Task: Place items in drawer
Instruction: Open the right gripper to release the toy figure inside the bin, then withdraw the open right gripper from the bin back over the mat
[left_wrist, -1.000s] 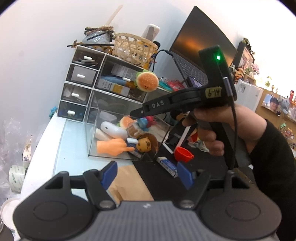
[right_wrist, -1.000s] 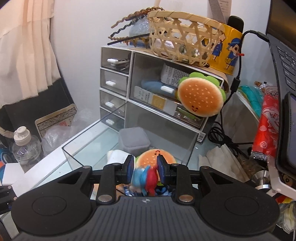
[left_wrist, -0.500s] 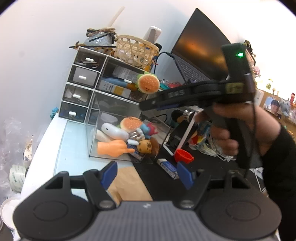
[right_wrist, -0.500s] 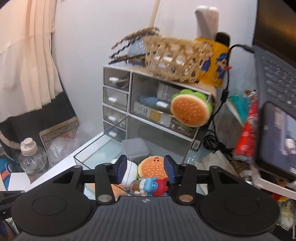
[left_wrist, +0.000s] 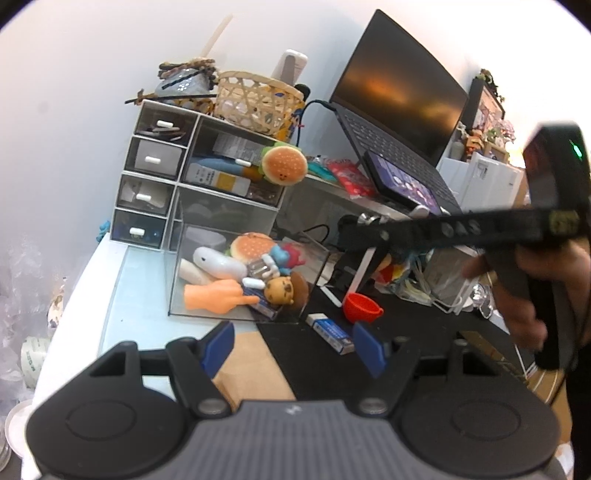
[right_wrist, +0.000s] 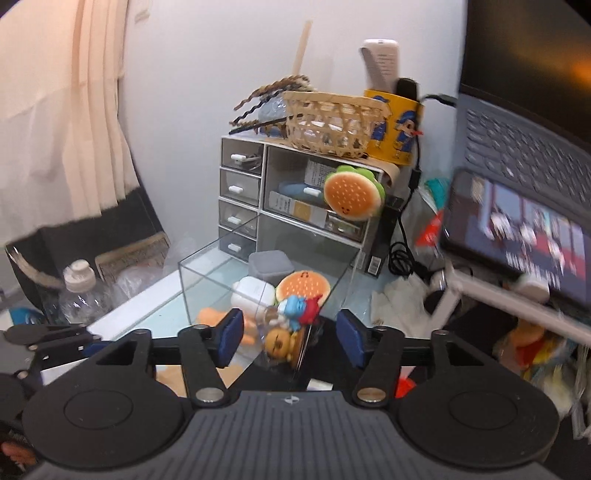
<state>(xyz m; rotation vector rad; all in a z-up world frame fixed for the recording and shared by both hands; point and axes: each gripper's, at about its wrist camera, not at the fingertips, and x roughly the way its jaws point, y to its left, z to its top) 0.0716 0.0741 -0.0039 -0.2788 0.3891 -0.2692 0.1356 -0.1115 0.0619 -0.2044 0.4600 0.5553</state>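
Observation:
A clear drawer (left_wrist: 174, 280) stands pulled out of the organiser, holding several toys. Among them are a blue-and-red figure (left_wrist: 286, 256), a burger toy (left_wrist: 251, 244), a white case (left_wrist: 218, 264), an orange hand (left_wrist: 214, 295) and a brown cookie toy (left_wrist: 280, 290). My right gripper (right_wrist: 290, 334) is open and empty, above the drawer's near corner, with the blue-and-red figure (right_wrist: 301, 310) lying just beyond its pads. My left gripper (left_wrist: 293, 349) is open and empty, low in front of the drawer. An eraser box (left_wrist: 330, 332) and a red cup (left_wrist: 362, 306) lie on the black mat.
A white organiser of small drawers (left_wrist: 155, 184) carries a woven basket (left_wrist: 255, 99), with a plush burger (left_wrist: 284, 164) hanging on its front. A laptop (left_wrist: 399, 96) and a phone (left_wrist: 399, 181) stand to the right. A water bottle (right_wrist: 79, 291) and a curtain (right_wrist: 55, 110) are on the left.
My right gripper opened, left the blue-and-red figure in the drawer and drew back up to the right. The left gripper stayed put.

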